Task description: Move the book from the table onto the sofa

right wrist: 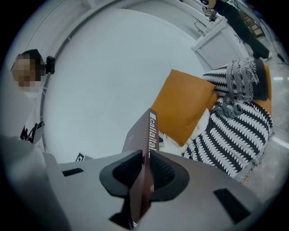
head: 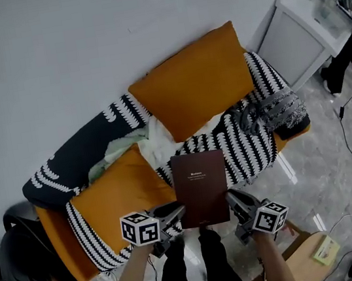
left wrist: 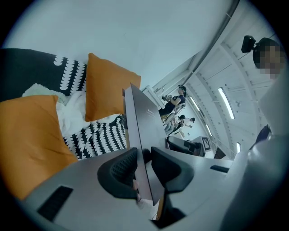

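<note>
— Looking down from the head, where's the book (head: 201, 187)?

— Off the table, carried in the air between both grippers, in front of the sofa (head: 67, 167). Its far end overlaps the striped throw (head: 246, 142) on the seat, between two orange cushions (head: 193, 81).

— Which way does it run?

— Cover up, roughly flat. Its long axis points from the person toward the sofa back; the near short edge sits between the grippers, and the small cover print is at the far end.

— And the grip?

— The left gripper (head: 170, 215) pinches the left long edge near the lower corner; its pads press both faces of the thin board. The right gripper (head: 238, 205) is clamped on the opposite long edge, the printed spine, which stands upright between its pads in the right gripper view.
</note>
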A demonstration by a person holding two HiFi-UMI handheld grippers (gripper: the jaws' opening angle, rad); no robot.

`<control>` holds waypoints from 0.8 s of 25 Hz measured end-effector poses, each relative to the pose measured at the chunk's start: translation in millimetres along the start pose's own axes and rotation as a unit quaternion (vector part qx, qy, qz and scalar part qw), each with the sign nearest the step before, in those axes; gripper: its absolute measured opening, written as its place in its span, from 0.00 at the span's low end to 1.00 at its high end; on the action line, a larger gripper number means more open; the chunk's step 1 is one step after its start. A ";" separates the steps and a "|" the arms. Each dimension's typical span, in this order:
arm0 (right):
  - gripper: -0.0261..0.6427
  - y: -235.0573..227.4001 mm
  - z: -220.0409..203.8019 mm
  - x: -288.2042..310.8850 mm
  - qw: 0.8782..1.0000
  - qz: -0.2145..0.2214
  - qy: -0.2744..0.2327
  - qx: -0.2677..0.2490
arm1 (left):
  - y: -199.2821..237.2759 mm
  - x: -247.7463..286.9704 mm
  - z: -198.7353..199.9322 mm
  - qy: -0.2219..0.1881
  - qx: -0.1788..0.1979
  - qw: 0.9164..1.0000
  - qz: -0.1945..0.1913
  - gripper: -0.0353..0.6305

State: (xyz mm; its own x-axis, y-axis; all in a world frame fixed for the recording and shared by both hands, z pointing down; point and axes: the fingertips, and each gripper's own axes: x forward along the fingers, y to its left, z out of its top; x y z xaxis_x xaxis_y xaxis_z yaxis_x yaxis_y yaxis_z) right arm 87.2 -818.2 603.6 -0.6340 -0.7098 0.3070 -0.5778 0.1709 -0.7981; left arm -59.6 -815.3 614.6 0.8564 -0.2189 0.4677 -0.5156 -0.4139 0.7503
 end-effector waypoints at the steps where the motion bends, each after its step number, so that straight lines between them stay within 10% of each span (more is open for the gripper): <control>1: 0.14 -6.9 -0.5 5.5 1.000 -0.001 0.000 0.003 | 7.5 4.6 0.6 0.002 -0.001 1.000 0.001 0.21; 20: 0.14 -137.1 -21.0 81.9 0.998 -0.023 0.030 0.040 | 123.9 93.2 -12.0 0.012 -0.051 0.999 0.015 0.21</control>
State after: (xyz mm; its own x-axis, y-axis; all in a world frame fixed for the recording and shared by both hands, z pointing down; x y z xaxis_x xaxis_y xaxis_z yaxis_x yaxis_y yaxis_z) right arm 103.7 -885.4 749.0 -0.6391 -0.6727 0.3728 -0.5656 0.0826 -0.8205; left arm -44.0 -876.4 756.8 0.8403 -0.2088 0.5003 -0.5421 -0.3160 0.7786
